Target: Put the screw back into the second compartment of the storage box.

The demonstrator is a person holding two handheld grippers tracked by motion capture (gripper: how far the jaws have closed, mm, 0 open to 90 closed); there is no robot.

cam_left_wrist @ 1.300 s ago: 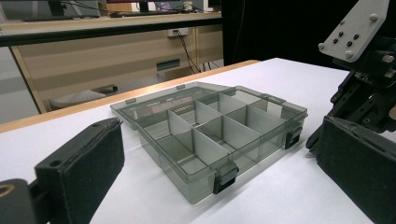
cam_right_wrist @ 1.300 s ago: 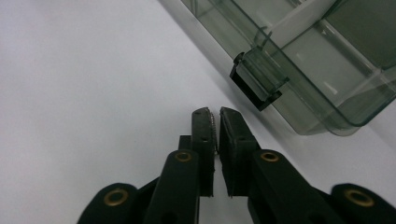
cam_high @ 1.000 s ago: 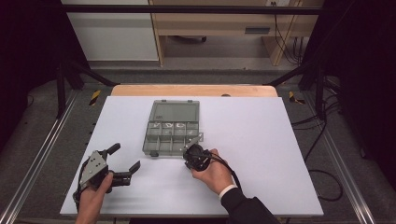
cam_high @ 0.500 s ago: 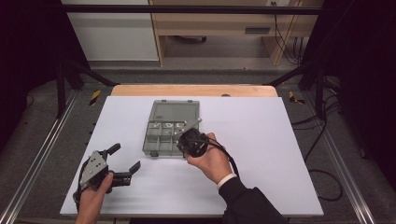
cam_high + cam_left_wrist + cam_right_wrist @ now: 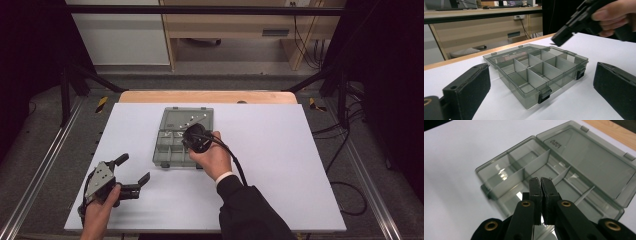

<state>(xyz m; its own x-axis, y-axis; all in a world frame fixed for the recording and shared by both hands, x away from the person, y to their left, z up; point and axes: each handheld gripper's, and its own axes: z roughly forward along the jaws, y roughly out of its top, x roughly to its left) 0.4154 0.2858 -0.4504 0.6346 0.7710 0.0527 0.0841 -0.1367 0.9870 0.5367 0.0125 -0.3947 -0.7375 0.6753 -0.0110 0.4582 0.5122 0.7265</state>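
Evenly lit from above; white table (image 5: 300, 165) bright, surroundings beyond the frame dark. Soft, faint shadows under the compartment box (image 5: 182, 136). Glare patches on clear plastic just ahead of the right gripper (image 5: 541, 181). Motion blur on that gripper seen from the left gripper (image 5: 134, 169); near pads soft, out of focus. High view grainy.

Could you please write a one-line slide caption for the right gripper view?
Closed right tongs hover above the open, grey compartment box on the white table.
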